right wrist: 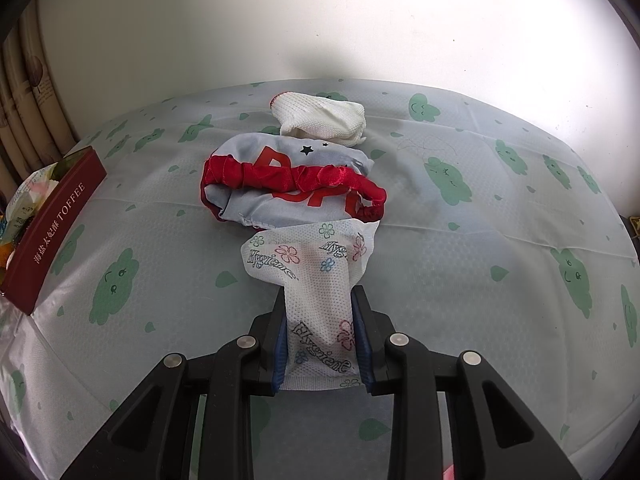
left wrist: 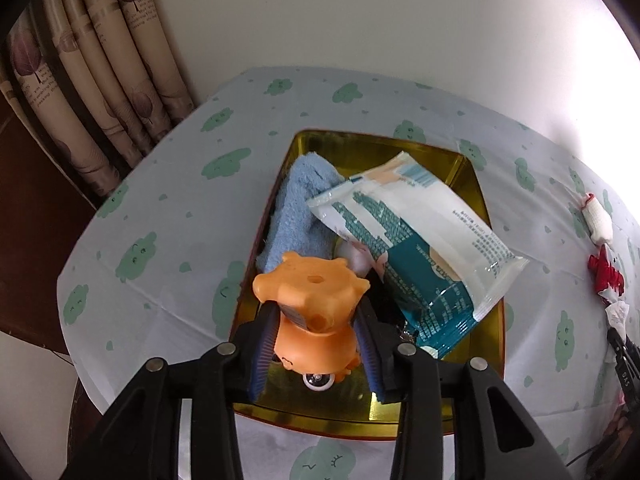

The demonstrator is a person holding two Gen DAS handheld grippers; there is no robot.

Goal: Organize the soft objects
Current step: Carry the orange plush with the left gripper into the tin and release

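The gold tin [left wrist: 476,200] sits mid-table on the cloud-print tablecloth [left wrist: 168,208], holding a teal-and-white packet [left wrist: 408,236] that leans out over its 3 o'clock wall, with a blue towel [left wrist: 296,208] at the packet's 9 o'clock. At the tin's 6 o'clock end the left gripper [left wrist: 316,340] has an orange toy [left wrist: 312,312] between its blue pads; whether they press it I cannot tell. The right gripper [right wrist: 320,340] is clamped narrow on a flower-print cloth [right wrist: 316,280], with a red-trimmed pouch [right wrist: 292,184] and a white mesh glove [right wrist: 320,120] at its 12 o'clock.
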